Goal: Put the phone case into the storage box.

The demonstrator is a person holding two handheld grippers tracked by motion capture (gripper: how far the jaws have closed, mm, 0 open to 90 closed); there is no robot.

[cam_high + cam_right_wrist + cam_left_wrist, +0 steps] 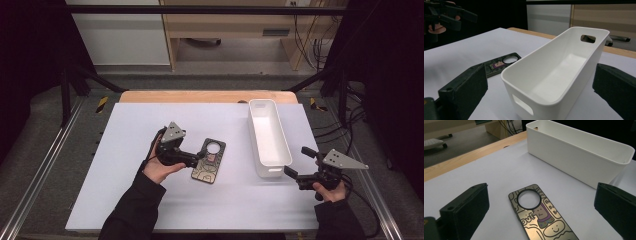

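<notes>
A dark phone case (209, 160) with cartoon doodles and partly legible letters ("ov", "Bo") lies flat mid-bench (150, 200), long axis running near-to-far, its round cutout at the far end. The left hand-held gripper (199, 156), jaws wide apart, flanks its near-left edge. The right hand-held gripper (299, 162), likewise open and empty, faces the white bin (269, 137).

The bin (564, 75) looks like smooth white plastic with a soft, half-matt shine. The case (541, 216) has a glossy, mirror-like face that reflects light, with printed cartoon drawings and a black ring around its round hole. The sheet (150, 200) is matt and smooth like paper, the table edge (200, 96) under it is pale wood, and the jaws look matt black.
</notes>
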